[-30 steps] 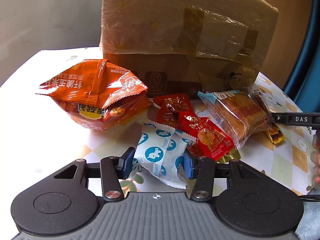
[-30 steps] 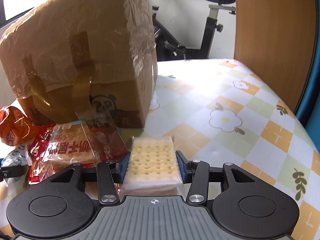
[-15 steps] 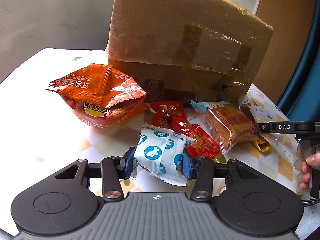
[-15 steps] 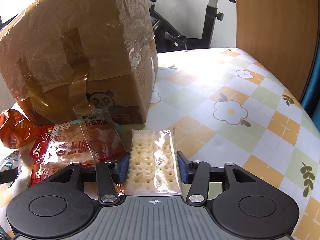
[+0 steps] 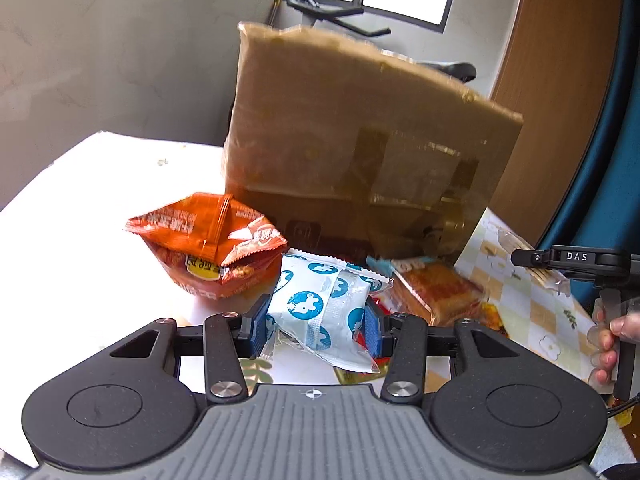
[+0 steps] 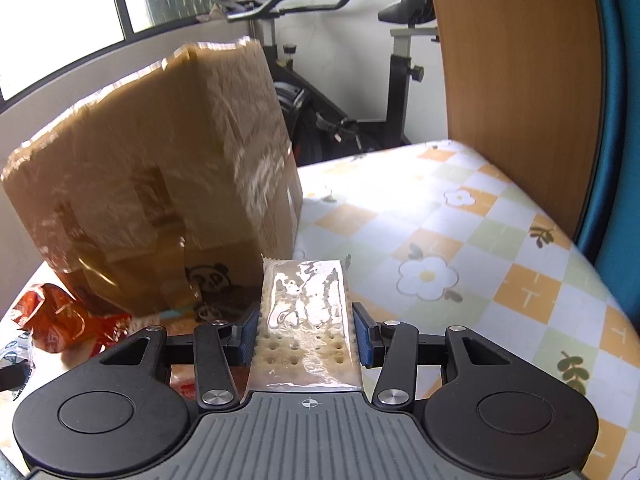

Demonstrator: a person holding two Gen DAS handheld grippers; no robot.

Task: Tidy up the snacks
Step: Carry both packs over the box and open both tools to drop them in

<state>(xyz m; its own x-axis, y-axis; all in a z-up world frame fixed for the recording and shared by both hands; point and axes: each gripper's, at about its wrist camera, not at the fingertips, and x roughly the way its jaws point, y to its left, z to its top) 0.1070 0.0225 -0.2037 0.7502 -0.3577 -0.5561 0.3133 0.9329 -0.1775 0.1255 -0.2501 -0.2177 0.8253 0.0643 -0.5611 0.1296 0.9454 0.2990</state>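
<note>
My left gripper point(image 5: 316, 330) is shut on a white packet with blue round prints point(image 5: 324, 308), held off the table. Behind it lie an orange snack bag point(image 5: 208, 248) and a clear-wrapped cake point(image 5: 436, 292) in front of a tall taped cardboard box point(image 5: 360, 152). My right gripper point(image 6: 306, 336) is shut on a clear-wrapped cracker pack point(image 6: 306, 320), lifted above the flowered tablecloth point(image 6: 460, 248). The same cardboard box point(image 6: 152, 200) stands to its left. In the left wrist view the right gripper's finger point(image 5: 568, 258) shows at the right edge.
A person's hand point(image 5: 608, 344) grips the right tool at the right edge. A wooden panel point(image 6: 516, 56) and a blue surface border the table on the right. An exercise bike point(image 6: 320, 92) stands behind the table. Part of the orange bag point(image 6: 56, 320) lies left of the box.
Both grippers have risen with their packets; the white packet and the cracker pack have left the table. The box and the other snacks now sit lower and farther in both views.
</note>
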